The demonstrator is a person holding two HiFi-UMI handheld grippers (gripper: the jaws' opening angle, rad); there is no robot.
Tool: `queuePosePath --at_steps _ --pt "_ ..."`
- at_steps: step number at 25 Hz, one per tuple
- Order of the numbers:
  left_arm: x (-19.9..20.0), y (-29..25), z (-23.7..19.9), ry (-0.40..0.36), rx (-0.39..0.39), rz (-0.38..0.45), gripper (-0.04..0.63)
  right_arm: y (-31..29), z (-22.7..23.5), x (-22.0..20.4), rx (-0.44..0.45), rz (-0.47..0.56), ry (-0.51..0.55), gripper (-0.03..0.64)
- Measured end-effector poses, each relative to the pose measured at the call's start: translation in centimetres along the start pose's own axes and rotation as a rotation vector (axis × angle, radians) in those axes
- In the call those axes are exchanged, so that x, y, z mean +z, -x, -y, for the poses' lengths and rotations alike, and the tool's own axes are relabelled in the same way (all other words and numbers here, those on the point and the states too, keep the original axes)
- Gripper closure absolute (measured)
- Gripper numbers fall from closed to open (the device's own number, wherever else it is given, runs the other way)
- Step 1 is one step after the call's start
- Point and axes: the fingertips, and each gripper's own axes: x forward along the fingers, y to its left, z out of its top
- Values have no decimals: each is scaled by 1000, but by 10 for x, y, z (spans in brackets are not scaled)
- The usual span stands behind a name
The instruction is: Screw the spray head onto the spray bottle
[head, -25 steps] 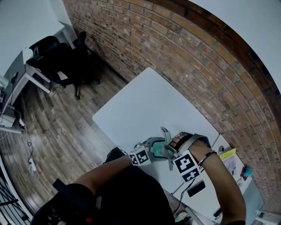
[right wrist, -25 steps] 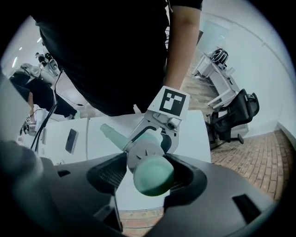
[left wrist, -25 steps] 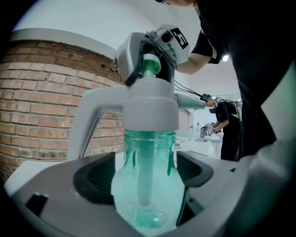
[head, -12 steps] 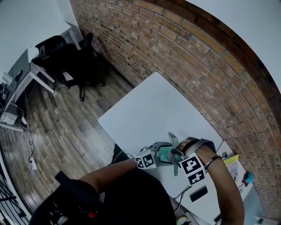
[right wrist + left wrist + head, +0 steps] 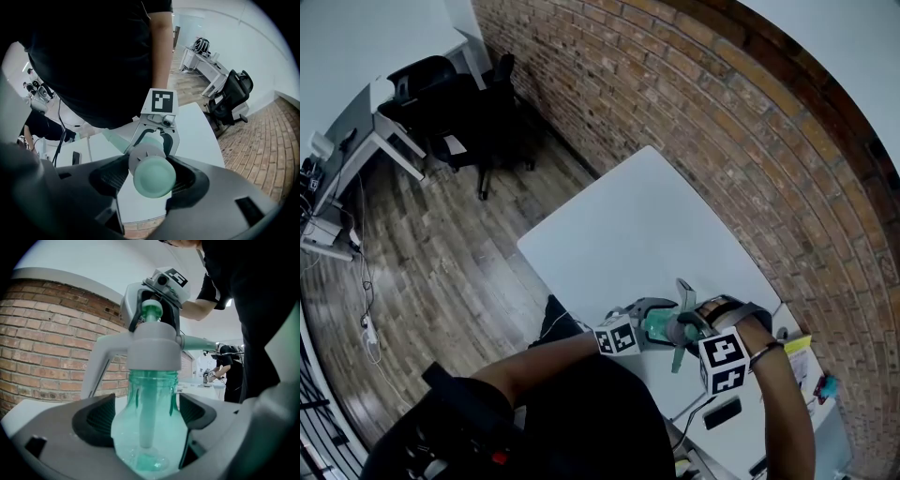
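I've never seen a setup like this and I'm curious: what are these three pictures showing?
No robot here: a person holds a two-jaw gripper in each hand. The head view looks down from the person's head onto a white table beside a brick wall; the other two views look along each gripper's jaws. The left gripper clamps a green spray bottle by its body. The right gripper points down from above, closed on the spray head sitting on the bottle's neck. A dark phone-like thing lies near the right arm.

office; desk (image 5: 356, 131), swivel chair (image 5: 450, 103), brick wall (image 5: 722, 112), wood floor (image 5: 441, 253)
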Motion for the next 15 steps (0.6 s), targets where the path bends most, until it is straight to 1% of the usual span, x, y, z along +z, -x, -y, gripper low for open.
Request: queuePosePath --at_steps 3,7,11,15 --pt "-1 2 -1 8 13 5 178 0 2 1 1 -9 -8 359" --pt "4 2 -3 9 33 12 178 2 4 -1 -9 -3 -60 358" --pt "3 3 -2 3 42 12 178 4 3 5 -12 30 -139 359" --pt "3 2 -2 2 60 16 178 2 3 0 -37 41 -212 359"
